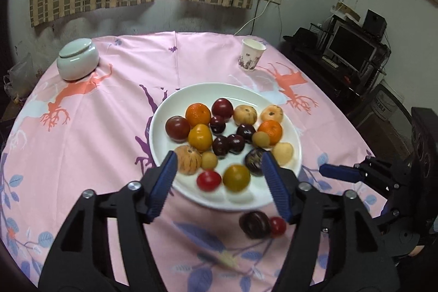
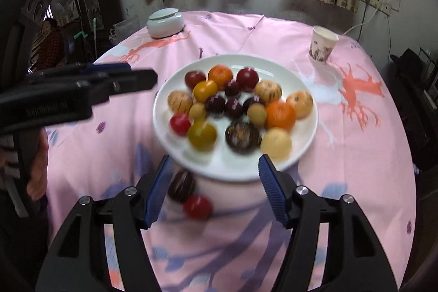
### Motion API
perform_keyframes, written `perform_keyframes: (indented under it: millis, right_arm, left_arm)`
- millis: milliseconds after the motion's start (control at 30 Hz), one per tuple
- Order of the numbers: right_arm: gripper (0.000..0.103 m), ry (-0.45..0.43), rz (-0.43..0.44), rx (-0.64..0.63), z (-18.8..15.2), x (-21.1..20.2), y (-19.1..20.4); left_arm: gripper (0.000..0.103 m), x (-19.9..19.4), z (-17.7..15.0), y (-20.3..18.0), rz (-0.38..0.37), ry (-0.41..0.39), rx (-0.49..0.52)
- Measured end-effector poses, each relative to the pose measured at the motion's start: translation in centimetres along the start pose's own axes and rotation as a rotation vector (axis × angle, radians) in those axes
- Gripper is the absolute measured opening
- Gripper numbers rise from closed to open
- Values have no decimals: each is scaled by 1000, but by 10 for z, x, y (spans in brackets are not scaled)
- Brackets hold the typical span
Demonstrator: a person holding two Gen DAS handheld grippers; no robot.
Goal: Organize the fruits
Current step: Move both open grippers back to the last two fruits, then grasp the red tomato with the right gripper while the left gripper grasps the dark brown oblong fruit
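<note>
Left gripper (image 1: 217, 159) hangs over the near rim of the white plate (image 1: 164, 111), jaws apart, nothing between the pads; right gripper (image 2: 215, 163) likewise spread wide and empty just short of that rim. No earlier frame, so only the stance can be told. Two fruits lie off the plate on the pink cloth, touching each other: 1 dark striped fruit (image 2: 181, 185) and 1 red tomato (image 2: 197, 207), both near the right gripper's left finger. On the plate, approx. 18 fruits packed close, counted in the left wrist view: 2 oranges (image 1: 198, 114), 2 yellow tomatoes (image 1: 236, 178), 1 red tomato, 1 brownish tomato (image 1: 177, 128), 5 dark plums (image 1: 222, 107), 3 striped tan fruits (image 1: 245, 114), 3 pale yellow ones (image 1: 282, 153), 1 dark striped one (image 1: 254, 162); blur at the front makes some kinds uncertain. The plate's near edge carries a bare strip; far side also has free white. Desk (image 1: 109, 127) is round, draped w/ pink printed cloth; plate sits slightly right of centre. 1 lidded white jar (image 1: 78, 62) at far left, 1 paper cup (image 1: 251, 55) at far right, both well apart from the plate, w/ open cloth on all sides. A seated person (image 2: 50, 41) shows beyond the desk's left edge in the right wrist view.
</note>
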State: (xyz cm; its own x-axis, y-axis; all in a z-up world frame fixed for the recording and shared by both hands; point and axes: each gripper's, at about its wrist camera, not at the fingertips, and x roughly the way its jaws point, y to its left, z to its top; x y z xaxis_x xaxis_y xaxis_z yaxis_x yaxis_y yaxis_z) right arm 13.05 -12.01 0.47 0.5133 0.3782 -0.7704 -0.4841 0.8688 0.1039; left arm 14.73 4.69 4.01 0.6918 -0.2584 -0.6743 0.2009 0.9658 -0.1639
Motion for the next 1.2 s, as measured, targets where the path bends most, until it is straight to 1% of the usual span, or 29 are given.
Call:
perform_keyframes:
  millis: [100,200,233,333,467,500,567,700,733,800,833,867,933,1033,1133,1200]
  right_arm:
    - [65,28,13,31,-28,-9,4]
    - [65,73,29,74,-47,0,7]
    - [65,83,35,82,-50,4,8]
    - [65,123,38,96,-55,19,12]
    - [65,144,19,50,-54,32,24]
    - [65,148,13,38,-54,34,26]
    - [65,150,0,21,-52,39,27]
    - [65,122,-31,-32,-48,46,28]
    - [55,130,-39,-50,-48,49,29]
    - [45,151,-15,-63,-47,58,29]
    - [42,153,-2,-60,-46,61,27]
    - [40,154,4,-59,-46,64,27]
    - [31,136,-6,-71,-46,66,26]
    - [31,119,25,-42,-46,58,22]
    - [31,89,13,-18,-49,41,17]
    - [31,64,0,-2,-54,28,10]
  left_arm:
    - [73,-16,-22,-11,1,-11,22]
    - [74,-22,-50,-15,-2,4,14]
    - [75,-22,-60,-14,6,17,12]
    - [76,-19,-84,-7,65,58,-13]
    - [76,-15,-105,11,71,122,-84]
    - [76,-15,-107,15,74,126,-97]
    - [80,-18,-110,19,72,124,-111]
    - [80,-24,-111,20,70,113,-109]
    - [80,-24,-111,19,71,112,-107]
    - [80,-25,-111,18,74,112,-103]
    - [80,-26,-111,17,76,112,-102]
    - [80,-26,-111,16,77,114,-100]
    - [80,-26,-110,14,81,118,-97]
    - [80,-24,-109,9,94,133,-87]
    - [80,-17,-106,1,101,161,-71]
    - [80,-10,-103,-8,87,181,-56]
